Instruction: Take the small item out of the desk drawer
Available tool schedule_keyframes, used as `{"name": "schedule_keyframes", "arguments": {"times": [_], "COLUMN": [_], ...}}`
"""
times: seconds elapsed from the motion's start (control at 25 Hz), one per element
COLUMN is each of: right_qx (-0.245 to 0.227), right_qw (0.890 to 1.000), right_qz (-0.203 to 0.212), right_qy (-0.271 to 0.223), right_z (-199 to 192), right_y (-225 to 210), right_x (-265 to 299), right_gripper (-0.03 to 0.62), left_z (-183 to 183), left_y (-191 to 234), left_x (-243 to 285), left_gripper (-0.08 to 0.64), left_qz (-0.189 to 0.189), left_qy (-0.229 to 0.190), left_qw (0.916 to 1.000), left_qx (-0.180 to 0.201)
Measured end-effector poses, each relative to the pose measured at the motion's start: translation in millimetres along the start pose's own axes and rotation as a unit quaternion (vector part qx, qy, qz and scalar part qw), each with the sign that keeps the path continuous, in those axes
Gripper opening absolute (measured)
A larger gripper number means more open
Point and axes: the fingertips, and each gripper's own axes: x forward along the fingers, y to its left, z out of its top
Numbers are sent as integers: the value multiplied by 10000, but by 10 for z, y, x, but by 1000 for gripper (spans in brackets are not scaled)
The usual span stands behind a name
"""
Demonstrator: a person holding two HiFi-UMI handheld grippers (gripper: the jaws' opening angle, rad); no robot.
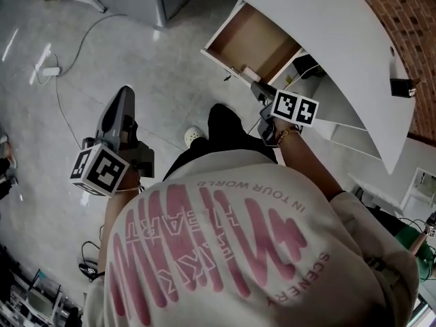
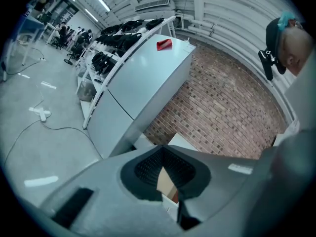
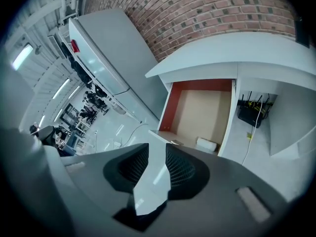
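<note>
In the head view, the drawer (image 1: pixel 252 39) stands pulled out from under the white worktop (image 1: pixel 327 39), and the small white item (image 1: pixel 251 72) lies inside by its front edge. Your right hand-held gripper (image 1: pixel 257 90) hangs just short of that edge, while your left hand-held gripper (image 1: pixel 125 92) is well apart from the drawer, over the floor (image 1: pixel 136 46). In the left gripper view, the jaw tips meet, clenched on nothing. In the right gripper view, the jaws stand released and empty, and the item lies in the drawer beyond them.
</note>
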Motion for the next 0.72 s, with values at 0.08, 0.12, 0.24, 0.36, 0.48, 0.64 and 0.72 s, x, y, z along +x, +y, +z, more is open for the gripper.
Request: {"name": "schedule_keyframes", "arguments": {"times": [0.08,0.12,0.24,0.36,0.48,0.64,0.72], "right_qx": [62,125,283,178,-59,-359,-559], "right_qw": [9999,9999,9993,9986,9965,9928,9895], "right_qz": [-9,-20,-66,-114,-124,-105,-106], "right_qy": [92,118,223,485,819,1138,1329], "right_z": [-14,-9,-2,13,-15,54,77], "right_y": [-63,-95,-213,-376,-519,-706,-834], "right_x": [124,185,345,495,587,744,813], "right_gripper": [120,120,121,121,122,123,129], "left_z": [-24,-18,18,-57,-160,-265,-378], "left_y": [8,15,52,95,74,14,-37], "left_x": [-24,-26,-8,41,85,315,452], "left_gripper": [5,5,5,5,5,5,5], "left_qz": [134,197,417,723,938,1010,1039], "left_qy": [30,31,-25,-21,43,50,82], "left_qw": [9999,9998,9988,9971,9956,9949,9944], "left_qx": [26,67,257,231,75,-63,-148]}}
